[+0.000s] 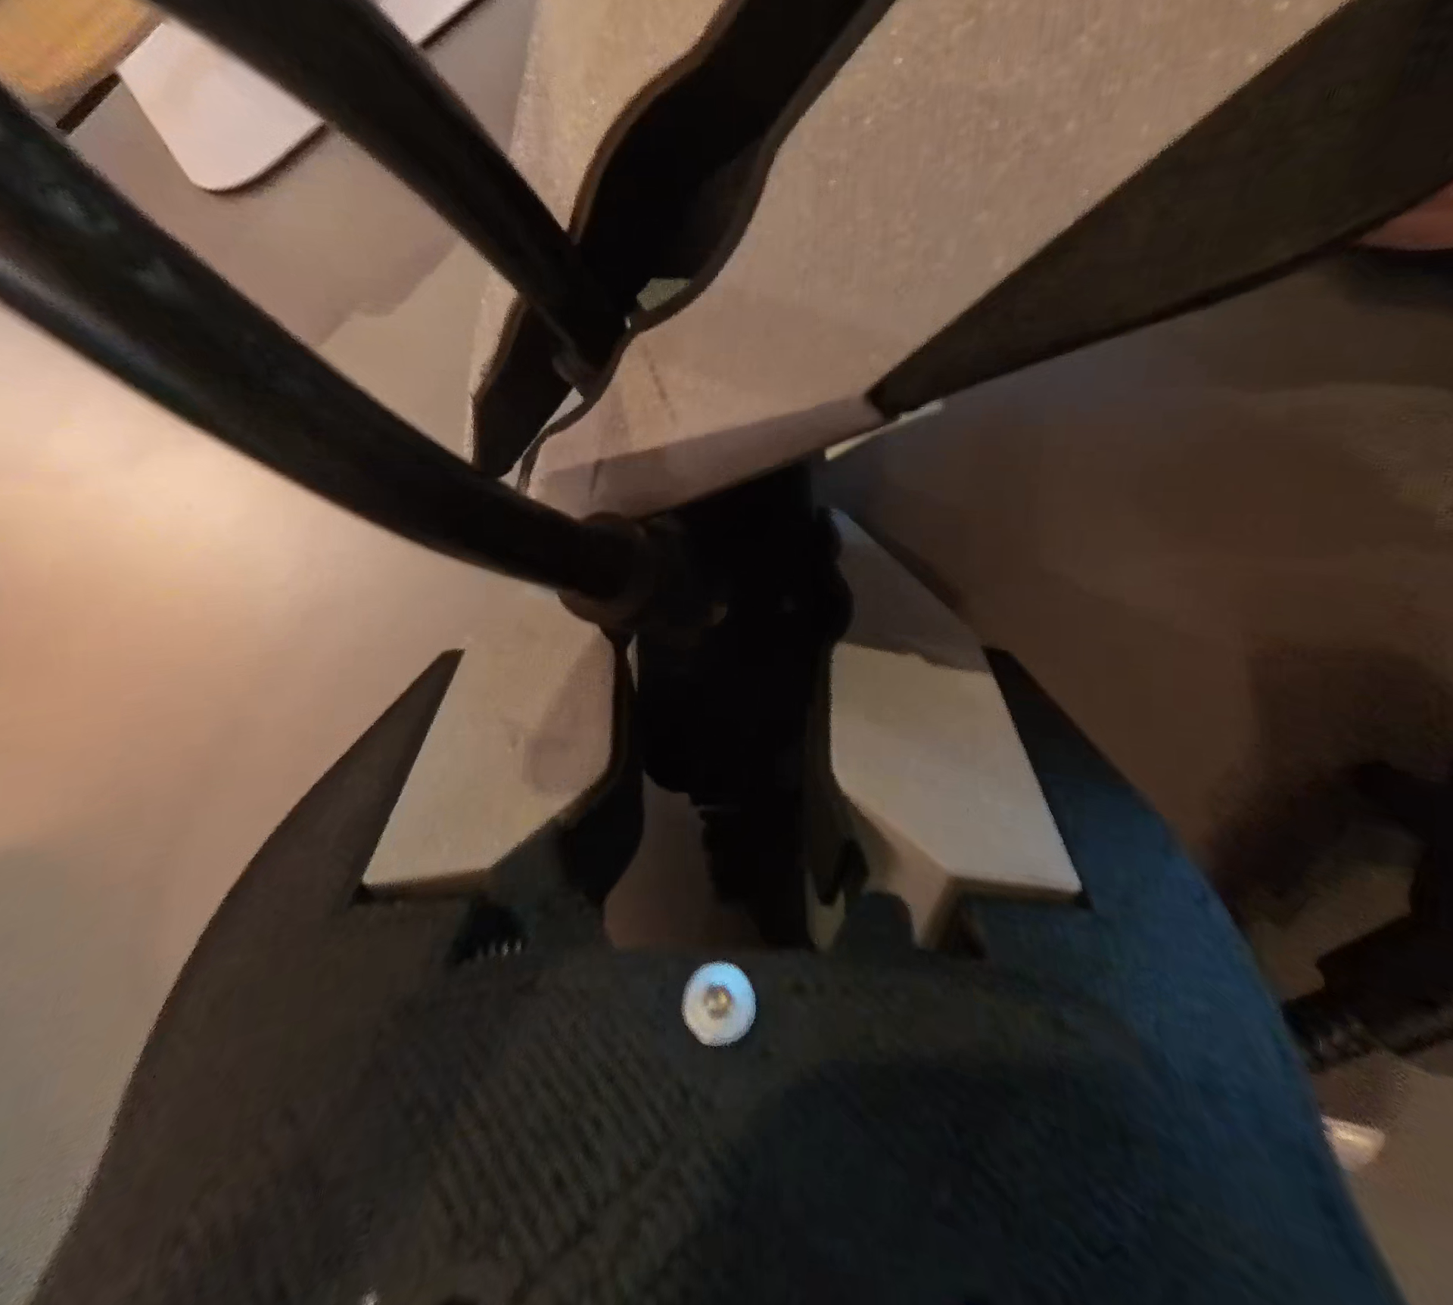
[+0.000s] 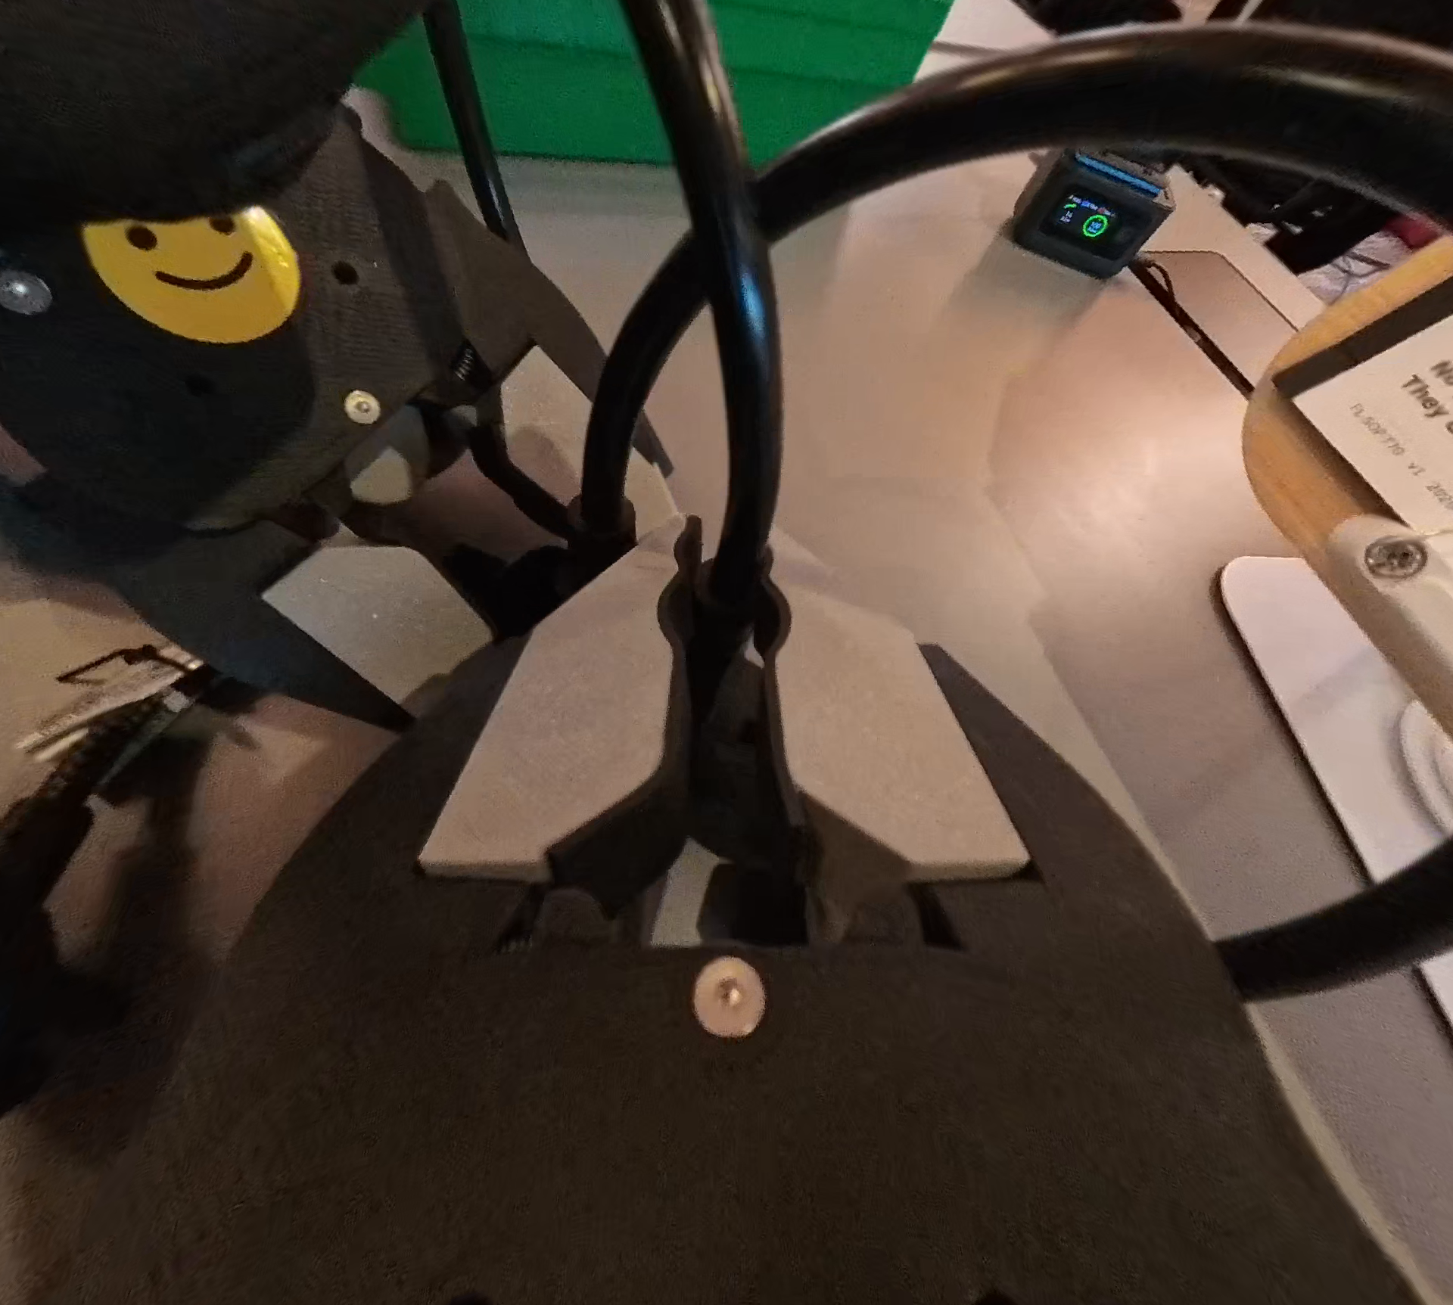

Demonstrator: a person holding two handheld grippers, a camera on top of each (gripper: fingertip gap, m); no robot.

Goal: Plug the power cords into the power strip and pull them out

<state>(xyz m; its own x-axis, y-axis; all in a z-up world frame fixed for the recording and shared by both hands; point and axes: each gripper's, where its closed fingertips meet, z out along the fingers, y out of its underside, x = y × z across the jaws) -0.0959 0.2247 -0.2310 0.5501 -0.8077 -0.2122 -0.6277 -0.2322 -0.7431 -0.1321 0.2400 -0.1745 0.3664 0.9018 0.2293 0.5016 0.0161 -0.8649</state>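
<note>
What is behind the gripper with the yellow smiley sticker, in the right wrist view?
Behind the left gripper stands a green bin on the grey table. A thin black cord runs up in front of the bin. The gripper body hides the bin's left end.

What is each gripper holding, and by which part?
Left gripper: shut on a black plug, by its body where the cord exits. Right gripper: shut on a second plug, near its cord end.

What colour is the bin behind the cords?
Green bin, shown best in the right wrist view.
</note>
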